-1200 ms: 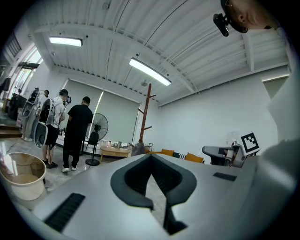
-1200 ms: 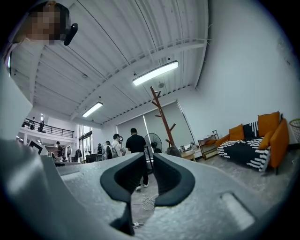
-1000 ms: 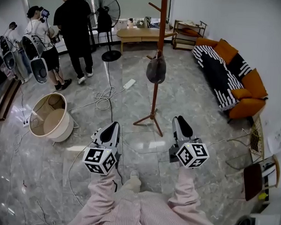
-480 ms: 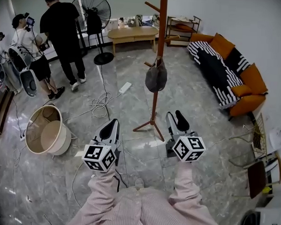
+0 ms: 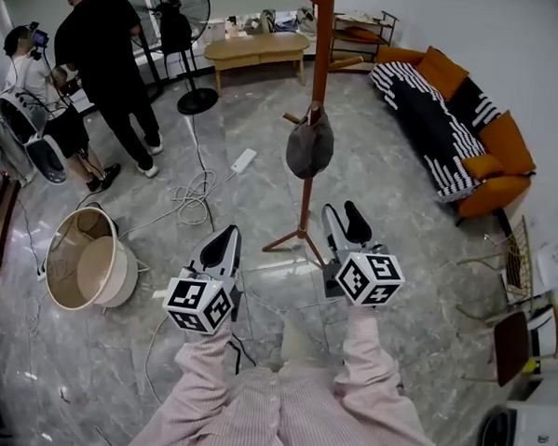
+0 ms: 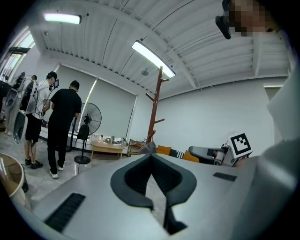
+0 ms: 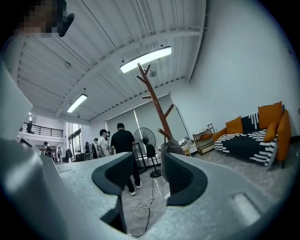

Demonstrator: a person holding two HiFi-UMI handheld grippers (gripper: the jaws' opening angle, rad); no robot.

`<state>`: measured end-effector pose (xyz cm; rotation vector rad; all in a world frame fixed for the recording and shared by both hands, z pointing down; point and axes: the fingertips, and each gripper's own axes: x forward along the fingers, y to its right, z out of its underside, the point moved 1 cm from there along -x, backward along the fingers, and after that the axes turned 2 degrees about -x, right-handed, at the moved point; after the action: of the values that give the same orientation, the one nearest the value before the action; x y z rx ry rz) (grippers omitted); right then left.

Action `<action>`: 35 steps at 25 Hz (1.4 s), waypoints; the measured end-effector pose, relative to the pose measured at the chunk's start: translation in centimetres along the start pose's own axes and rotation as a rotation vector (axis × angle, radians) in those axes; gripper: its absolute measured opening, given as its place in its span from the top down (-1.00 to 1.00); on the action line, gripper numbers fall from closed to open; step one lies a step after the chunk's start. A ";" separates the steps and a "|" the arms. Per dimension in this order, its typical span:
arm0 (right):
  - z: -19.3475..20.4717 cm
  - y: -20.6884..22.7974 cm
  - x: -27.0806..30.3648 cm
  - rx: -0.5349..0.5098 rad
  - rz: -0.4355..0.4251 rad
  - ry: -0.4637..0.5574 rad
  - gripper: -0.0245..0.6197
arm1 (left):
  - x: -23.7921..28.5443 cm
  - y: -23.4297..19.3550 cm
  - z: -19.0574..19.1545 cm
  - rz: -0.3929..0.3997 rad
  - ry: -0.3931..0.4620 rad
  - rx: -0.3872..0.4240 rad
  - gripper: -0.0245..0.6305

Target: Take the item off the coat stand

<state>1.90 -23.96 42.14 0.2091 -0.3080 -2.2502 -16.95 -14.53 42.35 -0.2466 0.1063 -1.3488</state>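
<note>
A tall brown wooden coat stand (image 5: 314,79) rises from the tiled floor ahead of me. A dark grey cap-like item (image 5: 309,146) hangs on one of its low pegs. The stand (image 7: 152,101) and the item (image 7: 171,147) also show in the right gripper view, well beyond the jaws. My right gripper (image 5: 345,217) points at the stand's base; its jaws are opening and hold nothing. Just left of the stand's feet, my left gripper (image 5: 224,241) has its jaws together and empty. In the left gripper view the item (image 6: 149,147) sits far past the left gripper (image 6: 151,157).
Two people (image 5: 106,59) stand at the back left by a floor fan (image 5: 173,16). A round tub (image 5: 85,268) sits on the floor at left. Cables (image 5: 196,199) and a power strip (image 5: 243,160) lie left of the stand. A striped sofa (image 5: 452,124) lines the right wall.
The right gripper's jaws have spread apart. Both grippers and my view have moved a little closer to the coat stand.
</note>
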 end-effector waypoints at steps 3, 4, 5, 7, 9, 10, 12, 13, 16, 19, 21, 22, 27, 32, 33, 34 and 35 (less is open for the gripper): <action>0.3 1.2 1.7 0.004 0.004 -0.011 0.30 | 2.0 -0.4 0.3 0.001 -0.009 -0.009 0.92; 0.4 1.6 2.3 0.005 0.005 -0.014 0.30 | 2.7 -0.7 0.3 0.001 -0.011 -0.011 0.92; 0.5 2.0 3.1 0.006 0.005 -0.018 0.29 | 3.4 -1.1 0.4 0.000 -0.012 -0.014 0.92; 0.8 2.6 5.0 0.007 0.004 -0.027 0.28 | 5.1 -2.2 0.2 -0.004 -0.012 -0.021 0.92; 1.0 3.0 7.1 0.007 0.003 -0.039 0.28 | 6.8 -3.3 -0.1 -0.006 -0.013 -0.027 0.92; 1.0 3.3 8.1 0.007 0.005 -0.043 0.28 | 7.6 -3.8 -0.3 -0.005 -0.013 -0.029 0.92; 1.1 3.8 9.9 0.008 0.014 -0.047 0.28 | 9.3 -4.5 -0.7 0.000 -0.010 -0.032 0.92; 1.1 4.1 10.7 0.011 0.020 -0.048 0.28 | 10.1 -4.8 -0.8 0.001 -0.008 -0.034 0.92; 1.0 5.3 13.2 0.035 0.026 -0.059 0.28 | 12.7 -5.2 -1.2 0.004 -0.011 -0.041 0.92; 1.4 5.7 15.3 0.049 0.018 -0.087 0.28 | 14.8 -5.6 -1.6 0.009 -0.018 -0.040 0.92; 1.8 5.9 16.7 0.050 0.021 -0.104 0.28 | 15.8 -6.1 -1.8 0.009 -0.022 -0.039 0.92; 1.9 6.1 17.3 0.054 0.024 -0.110 0.28 | 16.3 -6.4 -1.8 0.009 -0.025 -0.038 0.92; 2.5 6.8 19.7 0.053 0.035 -0.139 0.28 | 18.4 -7.2 -1.5 0.008 -0.040 -0.040 0.92; 3.3 6.7 21.3 0.037 0.043 -0.167 0.28 | 19.7 -8.1 -1.0 0.018 -0.059 -0.048 0.92; 3.5 6.6 21.6 0.036 0.053 -0.170 0.28 | 19.7 -8.5 -0.9 0.022 -0.065 -0.049 0.92; 3.6 6.4 21.8 0.035 0.064 -0.171 0.28 | 19.7 -8.9 -0.8 0.025 -0.072 -0.051 0.92; 3.7 6.3 22.0 0.035 0.073 -0.171 0.28 | 19.6 -9.3 -0.7 0.028 -0.079 -0.054 0.92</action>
<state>-8.49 -44.24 46.51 0.0224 -0.4387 -2.1951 -21.58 -35.57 45.19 -0.3424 0.0802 -1.3074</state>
